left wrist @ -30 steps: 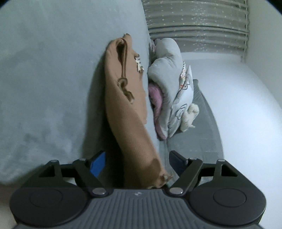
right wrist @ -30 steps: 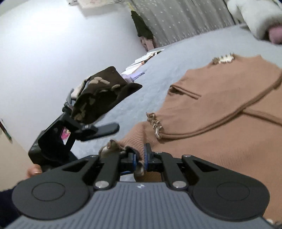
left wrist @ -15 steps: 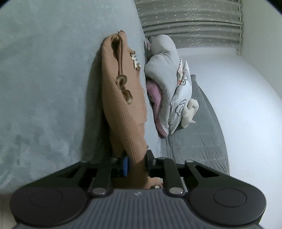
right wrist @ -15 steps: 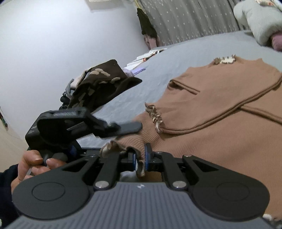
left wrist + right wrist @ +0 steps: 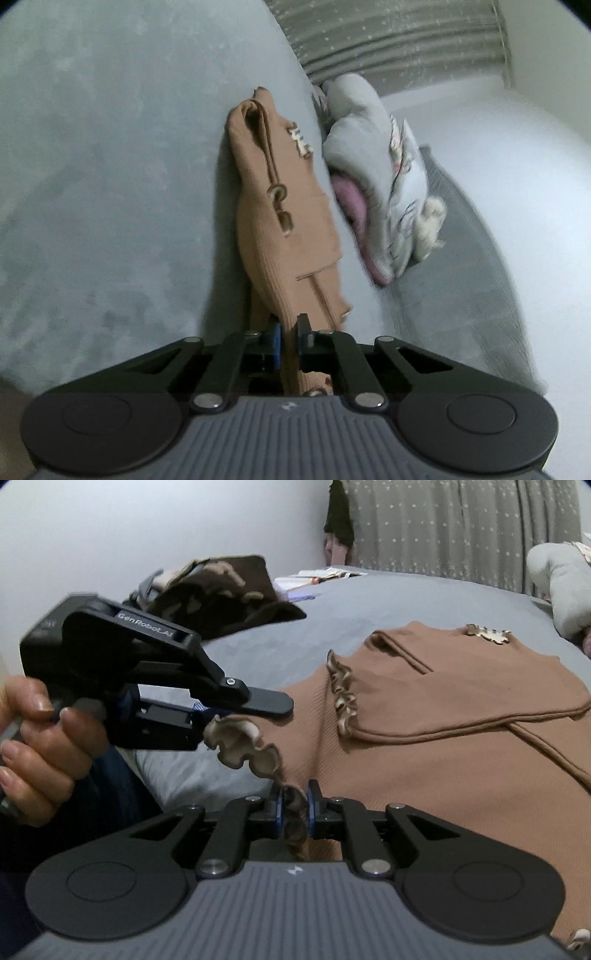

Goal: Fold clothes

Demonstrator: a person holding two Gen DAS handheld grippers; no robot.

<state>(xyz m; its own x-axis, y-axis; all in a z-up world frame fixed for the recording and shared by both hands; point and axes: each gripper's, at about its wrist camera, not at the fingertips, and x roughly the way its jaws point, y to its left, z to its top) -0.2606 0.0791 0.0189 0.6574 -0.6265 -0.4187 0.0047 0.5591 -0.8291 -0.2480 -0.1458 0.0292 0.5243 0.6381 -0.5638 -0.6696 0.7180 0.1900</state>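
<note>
Where the frilled hem is pinched, both the right gripper (image 5: 294, 808) and left gripper (image 5: 289, 338) are clamped on the brown sweater (image 5: 461, 738), which is spread across the grey bed (image 5: 295, 642); pillows (image 5: 373, 173) are piled beyond.

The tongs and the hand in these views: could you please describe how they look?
Both tongs, left and right, are black, with linked arms, silver pivot screws, blue pads, round caps and a ribbed grey body. From the side, the left one reads "GenRobot.AI" in white. The hand holding it emerges from a dark blue sleeve.
</note>
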